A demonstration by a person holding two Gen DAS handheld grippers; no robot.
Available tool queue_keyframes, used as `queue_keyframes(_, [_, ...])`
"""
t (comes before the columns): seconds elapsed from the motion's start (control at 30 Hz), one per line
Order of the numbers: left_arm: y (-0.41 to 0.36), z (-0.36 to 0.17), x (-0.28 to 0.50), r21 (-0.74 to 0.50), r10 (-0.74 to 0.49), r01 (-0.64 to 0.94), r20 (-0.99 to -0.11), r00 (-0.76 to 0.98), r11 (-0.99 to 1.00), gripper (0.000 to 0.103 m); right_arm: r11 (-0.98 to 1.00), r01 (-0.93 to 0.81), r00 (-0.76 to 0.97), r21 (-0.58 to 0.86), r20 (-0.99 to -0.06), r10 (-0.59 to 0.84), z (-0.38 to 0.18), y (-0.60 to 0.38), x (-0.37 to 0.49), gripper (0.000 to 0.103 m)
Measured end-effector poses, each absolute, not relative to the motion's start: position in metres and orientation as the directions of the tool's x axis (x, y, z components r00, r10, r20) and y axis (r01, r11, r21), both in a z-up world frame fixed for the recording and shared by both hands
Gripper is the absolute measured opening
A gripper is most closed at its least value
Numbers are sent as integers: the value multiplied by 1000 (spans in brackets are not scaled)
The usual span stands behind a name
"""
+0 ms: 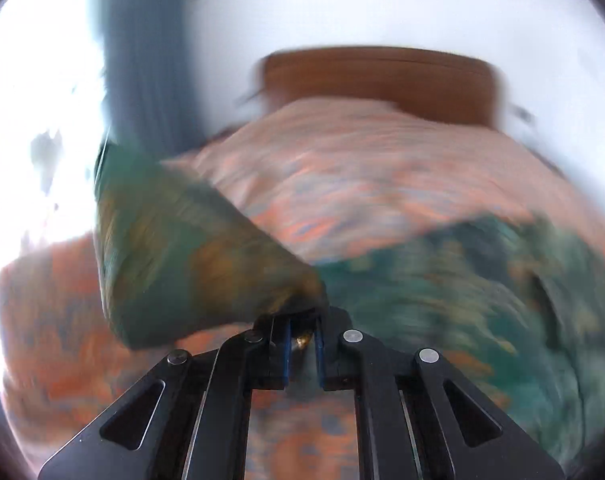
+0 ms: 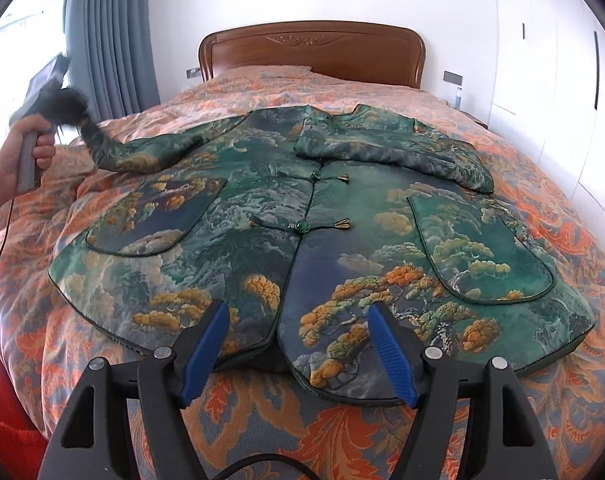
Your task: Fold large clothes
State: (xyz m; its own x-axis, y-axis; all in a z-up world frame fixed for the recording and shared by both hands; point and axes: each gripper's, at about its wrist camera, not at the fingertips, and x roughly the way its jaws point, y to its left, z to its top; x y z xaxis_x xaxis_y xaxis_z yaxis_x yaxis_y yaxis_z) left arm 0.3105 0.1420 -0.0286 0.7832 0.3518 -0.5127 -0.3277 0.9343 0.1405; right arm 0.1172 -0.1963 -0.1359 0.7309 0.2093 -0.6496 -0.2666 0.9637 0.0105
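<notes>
A green quilted jacket with a tree and cloud print lies face up on the bed, buttoned down the front. Its right-hand sleeve is folded across the chest. The left-hand sleeve stretches out and lifts at the cuff. There my left gripper, held by a hand, is shut on it. The left wrist view is blurred and shows that gripper closed on the sleeve, which hangs up and left. My right gripper stands open just above the jacket's lower hem, gripping nothing.
The bed cover is orange and grey floral. A wooden headboard stands at the far end. A blue curtain and a bright window lie to the left, white cupboard doors to the right. A black cable hangs from the left gripper.
</notes>
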Motion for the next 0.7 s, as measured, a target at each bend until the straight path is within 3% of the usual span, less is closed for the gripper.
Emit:
queue_keyframes(0.1, [63,-38,312,281,284,-157,-496,821,947,11,970,-243,742,21,-640,200,-132,-202,116,73])
queue_keyframes(0.17, [17,-58,309,354,236,-44,-520,821,934,18,973,-227,748,36,-633,198,-129,-209,115,73])
queue_keyframes(0.2, [-5,-72,306,384,212,18,-548,809,923,24,975,-220,752,42,-629,196,-128,-212,114,73])
queue_keyframes(0.33, [-52,-115,284,437,177,155,-627,758,886,66,982,-176,760,72,-624,182,-127,-231,112,73])
queue_keyframes(0.5, [-43,-132,235,344,124,192,-715,689,919,76,981,-153,757,118,-624,193,-123,-251,121,73])
queue_keyframes(0.6, [-19,-129,202,268,105,144,-734,671,953,79,963,-188,728,195,-630,269,-114,-253,144,73])
queue_keyframes(0.7, [3,-124,178,202,103,72,-737,669,977,80,899,-231,646,372,-633,427,-105,-247,190,73])
